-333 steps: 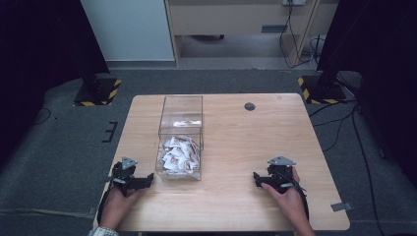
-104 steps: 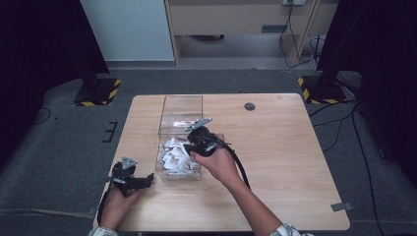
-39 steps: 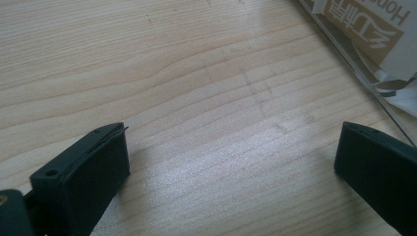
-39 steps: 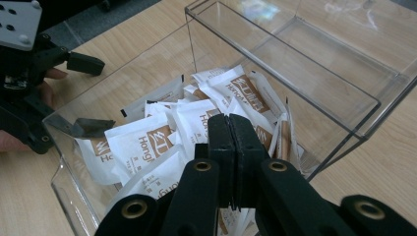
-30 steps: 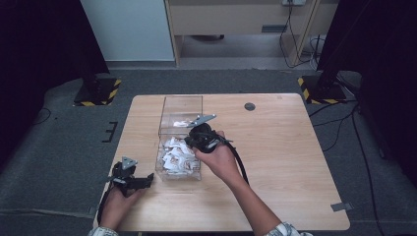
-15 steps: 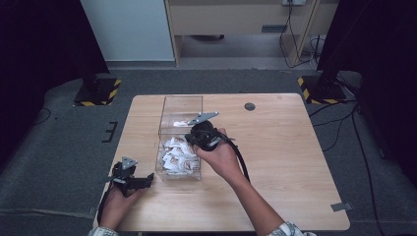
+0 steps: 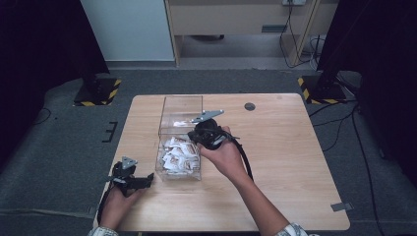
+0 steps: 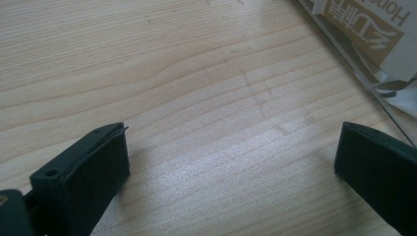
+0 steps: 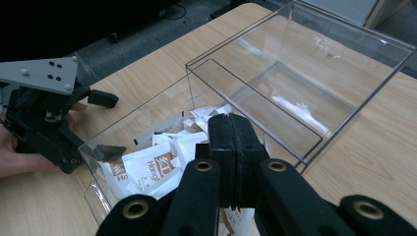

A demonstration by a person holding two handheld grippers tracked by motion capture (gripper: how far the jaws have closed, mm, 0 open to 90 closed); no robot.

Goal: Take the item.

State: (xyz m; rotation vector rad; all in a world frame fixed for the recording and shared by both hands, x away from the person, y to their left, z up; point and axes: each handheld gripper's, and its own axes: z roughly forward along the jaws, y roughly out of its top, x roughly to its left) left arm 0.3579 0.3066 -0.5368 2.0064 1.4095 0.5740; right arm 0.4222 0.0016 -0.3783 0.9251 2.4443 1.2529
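A clear two-compartment box [image 7: 163,129] stands left of the middle of the wooden table [image 7: 290,162]. Its near compartment holds several white and brown packets [image 7: 178,155]; the far compartment [image 9: 300,93] is bare apart from reflections. My right gripper [image 7: 195,135] hovers over the box's right wall by the divider, tilted down toward the packets [image 9: 150,167]. In the right gripper view its jaws [image 9: 231,121] are pressed flat together and nothing sticks out past their tips. My left gripper [image 7: 146,180] rests open on the table just left of the box's near corner, with bare wood between its pads [image 8: 98,167].
A small dark round disc [image 7: 250,106] lies near the table's far edge. The box wall [image 8: 359,64] with a packet behind it runs just past my left gripper's right jaw. Dark floor, cables and black stands with yellow-black stripes surround the table.
My right gripper has drifted slightly toward the far side over the box, jaws staying together. The left gripper has not moved.
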